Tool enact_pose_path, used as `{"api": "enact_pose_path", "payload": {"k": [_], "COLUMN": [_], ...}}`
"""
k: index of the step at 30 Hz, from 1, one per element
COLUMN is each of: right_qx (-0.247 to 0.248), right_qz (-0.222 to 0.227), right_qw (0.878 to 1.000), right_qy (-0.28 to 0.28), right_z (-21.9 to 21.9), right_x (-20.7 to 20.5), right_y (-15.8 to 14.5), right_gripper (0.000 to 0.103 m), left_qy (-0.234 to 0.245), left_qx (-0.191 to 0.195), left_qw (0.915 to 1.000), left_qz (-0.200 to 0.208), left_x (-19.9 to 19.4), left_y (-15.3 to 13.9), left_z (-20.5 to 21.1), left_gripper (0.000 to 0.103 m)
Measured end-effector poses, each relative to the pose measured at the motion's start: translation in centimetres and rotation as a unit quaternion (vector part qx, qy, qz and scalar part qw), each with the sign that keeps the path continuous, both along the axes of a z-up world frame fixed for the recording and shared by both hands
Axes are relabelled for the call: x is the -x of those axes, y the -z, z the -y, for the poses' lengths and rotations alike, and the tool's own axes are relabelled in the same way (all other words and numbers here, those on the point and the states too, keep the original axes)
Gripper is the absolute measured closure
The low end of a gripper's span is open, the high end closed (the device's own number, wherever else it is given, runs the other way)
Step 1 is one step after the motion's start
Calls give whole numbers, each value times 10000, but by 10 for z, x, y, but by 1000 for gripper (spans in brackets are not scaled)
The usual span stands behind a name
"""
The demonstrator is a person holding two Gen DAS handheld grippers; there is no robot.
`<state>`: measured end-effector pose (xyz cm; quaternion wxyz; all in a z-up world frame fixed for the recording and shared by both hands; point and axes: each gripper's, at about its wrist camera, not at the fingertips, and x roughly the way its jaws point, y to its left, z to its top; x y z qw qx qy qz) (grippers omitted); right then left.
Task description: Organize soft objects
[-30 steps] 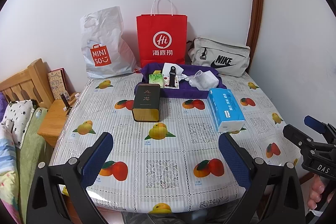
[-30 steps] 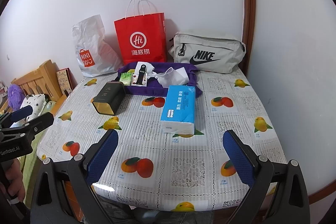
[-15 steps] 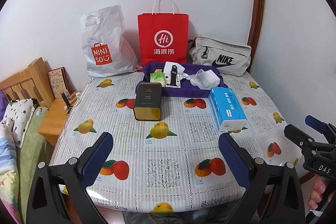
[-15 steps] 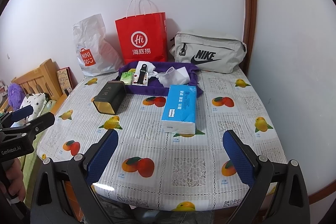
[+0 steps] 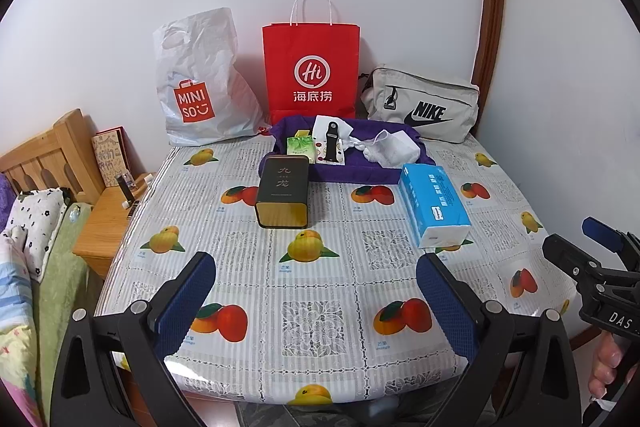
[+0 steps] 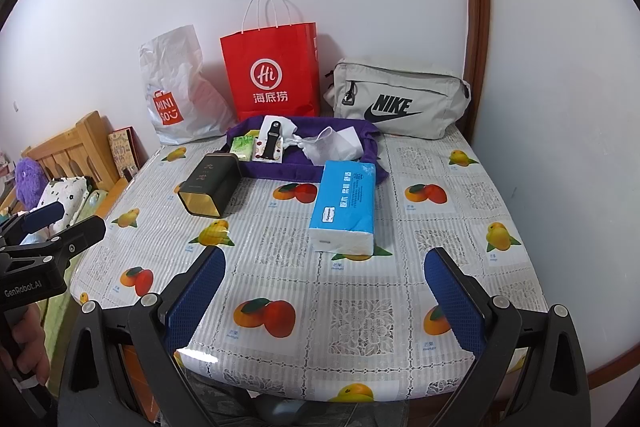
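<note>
Both grippers are hovering at the near table [image 5: 320, 327] edge, jaws spread wide, gripping nothing — left gripper [image 5: 316, 303], right gripper [image 6: 326, 297]. Tissue pack [image 6: 346, 205] is lying straight ahead of the right one, ahead and to the right of the left. Purple tray [image 5: 348, 173] is sitting beyond it, already holding a white pouch [image 5: 390, 147], a green packet [image 5: 299, 145] and a strap card [image 5: 330, 143]. Dark tin [image 5: 283, 191] is lying ahead of the left gripper. Step unclear — this is fitting a sort underway or one finished. If the pack is going in, it's needing a soft pinch across its width.
</note>
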<state>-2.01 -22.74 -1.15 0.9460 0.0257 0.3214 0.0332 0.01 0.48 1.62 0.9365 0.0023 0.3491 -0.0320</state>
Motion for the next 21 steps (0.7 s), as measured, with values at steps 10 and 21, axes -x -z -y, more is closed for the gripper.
{"api": "enact_pose_path", "payload": {"k": [10, 21], "right_qx": [-8, -17], "right_qz": [5, 10], "right_qw": [10000, 10000], "right_qy": [-5, -33], "right_z": [0, 0], "right_x": [0, 0], "right_y": [0, -2], "right_gripper": [4, 4], "left_qy": [4, 2], "left_qx": [-2, -32], "left_qw": [10000, 10000], "left_qz": [-1, 13], "left_x": [0, 1], "left_y": [0, 2], "left_z": [0, 0], "left_gripper": [2, 2]}}
